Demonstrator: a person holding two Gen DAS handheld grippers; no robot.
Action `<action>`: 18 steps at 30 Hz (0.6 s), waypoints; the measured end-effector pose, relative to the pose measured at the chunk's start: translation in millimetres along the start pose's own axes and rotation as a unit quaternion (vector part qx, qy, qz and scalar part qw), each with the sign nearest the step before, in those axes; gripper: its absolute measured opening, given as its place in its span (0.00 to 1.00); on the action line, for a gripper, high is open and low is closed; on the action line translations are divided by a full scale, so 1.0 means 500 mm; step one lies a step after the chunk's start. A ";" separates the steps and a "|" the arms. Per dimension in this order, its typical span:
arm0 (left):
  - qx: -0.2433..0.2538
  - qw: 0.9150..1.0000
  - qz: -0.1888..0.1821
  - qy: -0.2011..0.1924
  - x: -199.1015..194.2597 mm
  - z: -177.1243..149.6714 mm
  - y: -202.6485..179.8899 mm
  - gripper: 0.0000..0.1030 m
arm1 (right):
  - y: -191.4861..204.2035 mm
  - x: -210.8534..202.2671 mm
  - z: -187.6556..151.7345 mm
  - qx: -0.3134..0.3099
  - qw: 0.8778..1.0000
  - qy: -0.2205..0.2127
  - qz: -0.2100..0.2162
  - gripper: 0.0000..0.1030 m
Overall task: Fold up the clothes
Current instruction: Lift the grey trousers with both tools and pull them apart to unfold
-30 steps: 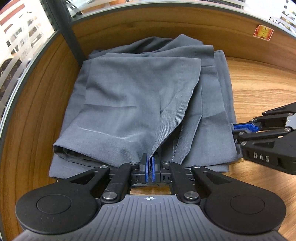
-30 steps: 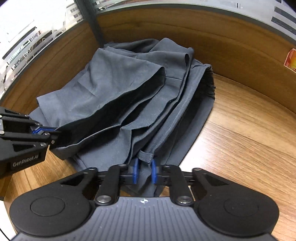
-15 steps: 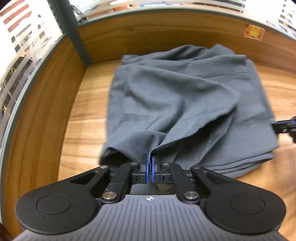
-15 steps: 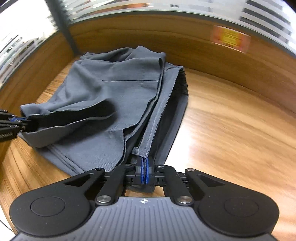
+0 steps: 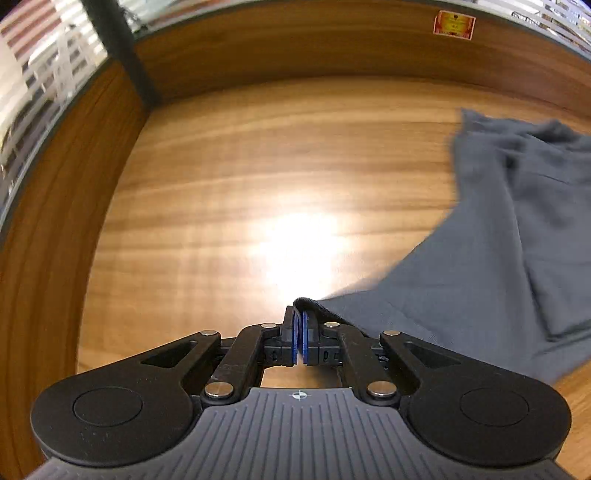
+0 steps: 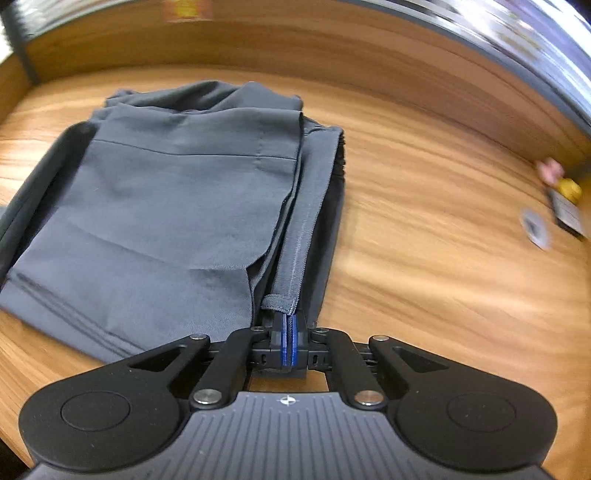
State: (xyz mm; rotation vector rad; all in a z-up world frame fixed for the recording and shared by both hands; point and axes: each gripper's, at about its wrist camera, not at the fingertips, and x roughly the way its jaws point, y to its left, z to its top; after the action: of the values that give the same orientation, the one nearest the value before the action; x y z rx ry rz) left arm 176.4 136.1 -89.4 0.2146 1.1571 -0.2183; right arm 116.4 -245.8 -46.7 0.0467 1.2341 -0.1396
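A grey garment (image 6: 177, 206) lies in folded layers on the wooden table (image 6: 424, 240). In the left wrist view the same grey garment (image 5: 491, 258) stretches away to the right. My left gripper (image 5: 298, 321) is shut on a corner of its edge, close above the table. My right gripper (image 6: 287, 323) is shut on a hemmed corner at the garment's near right side. The left gripper does not show in the right wrist view.
Wooden walls (image 5: 295, 44) rise at the table's back and left. A red and gold sticker (image 5: 453, 24) is on the back wall. Blurred small objects (image 6: 565, 203) sit at the far right of the table. Bare wood (image 5: 258, 184) lies ahead of the left gripper.
Both grippers have pulled the garment to the right and toward me. The left wrist view now faces mostly bare table, with the cloth off to its right. The right gripper has gone from open to shut on the hem.
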 end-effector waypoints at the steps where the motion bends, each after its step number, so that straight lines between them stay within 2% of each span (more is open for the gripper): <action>1: -0.004 1.000 -0.003 0.004 0.000 -0.004 -0.003 0.03 | -0.031 -0.007 -0.017 0.004 1.000 0.006 -0.008 0.02; 6: 0.006 0.999 0.038 0.003 -0.002 -0.028 -0.024 0.03 | -0.108 -0.024 -0.074 0.004 0.999 0.024 -0.045 0.02; 11: -0.026 0.998 0.060 0.021 0.005 -0.030 0.019 0.03 | -0.178 -0.032 -0.118 0.004 0.997 0.040 -0.074 0.02; 18: -0.044 0.989 0.136 0.036 0.001 -0.042 0.124 0.03 | -0.320 -0.038 -0.189 0.015 0.988 0.069 -0.139 0.02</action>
State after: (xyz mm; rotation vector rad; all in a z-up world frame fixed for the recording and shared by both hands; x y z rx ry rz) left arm 175.5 201.1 -94.3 0.3012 1.1930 0.0822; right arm 0.5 -392.1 -53.8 -0.0918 1.3722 -0.4040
